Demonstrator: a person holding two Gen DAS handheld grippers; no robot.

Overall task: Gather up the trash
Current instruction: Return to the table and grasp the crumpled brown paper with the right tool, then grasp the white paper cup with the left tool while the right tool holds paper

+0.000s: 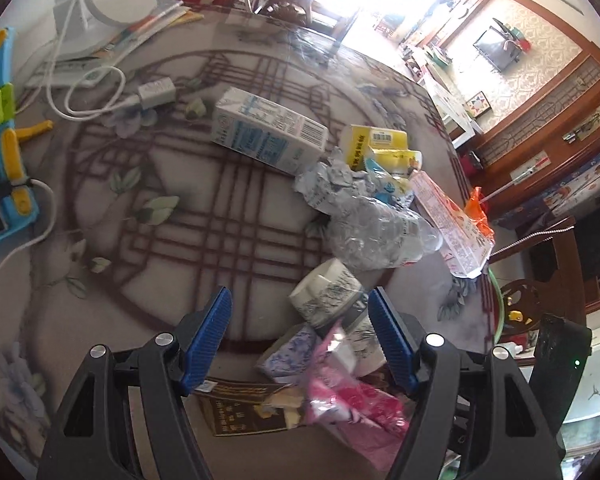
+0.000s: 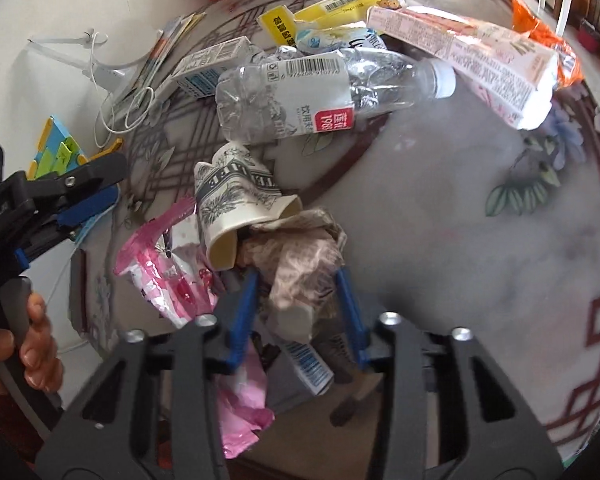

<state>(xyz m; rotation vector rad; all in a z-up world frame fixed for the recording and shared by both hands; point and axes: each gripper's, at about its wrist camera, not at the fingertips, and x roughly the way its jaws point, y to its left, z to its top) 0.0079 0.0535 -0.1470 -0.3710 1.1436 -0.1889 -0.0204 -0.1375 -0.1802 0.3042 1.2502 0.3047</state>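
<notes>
Round patterned table (image 1: 112,216) carries everything, trash heaped toward its right and near edge in my left view. Biggest pieces first: long pink-white carton (image 2: 480,56) lies slantwise at the far side of the pile, orange wrapper (image 2: 540,32) behind it; crushed clear bottle (image 2: 300,92) lies across in front of it, cap end toward the carton; blue-white milk box (image 1: 266,132) and yellow boxes (image 1: 374,140) further back. Nearer me, printed paper cup (image 2: 240,204) on its side, mouth toward my right gripper (image 2: 298,304), touching the crumpled brownish paper wad (image 2: 300,256). That wad is the piece in hand: it sits right between my right fingers (image 2: 242,316), blue pads on both sides of it, jaws narrowed onto it, so I judge it gripped, though blur leaves the contact on the right pad a bit uncertain. The wad has no clear long axis; it bulges forward of the fingertips and leans against the cup, so lifting it may drag or roll the cup. A small barcoded box (image 2: 308,364) and pink plastic wrapper (image 2: 168,276) lie under and left of the wad, touching it. My left gripper (image 1: 300,340) hangs over the same near heap, jaws apart, nothing pinched; the cup (image 1: 326,292) and pink wrapper (image 1: 352,396) lie between and just ahead of its fingers, cup axis slanting across the gap. My right is nearer the wad, my left nearer the cup. Off to the left: blue-yellow toy block (image 1: 4,128), white cable with adapter (image 1: 156,92), well apart from the pile. No bin visible.
</notes>
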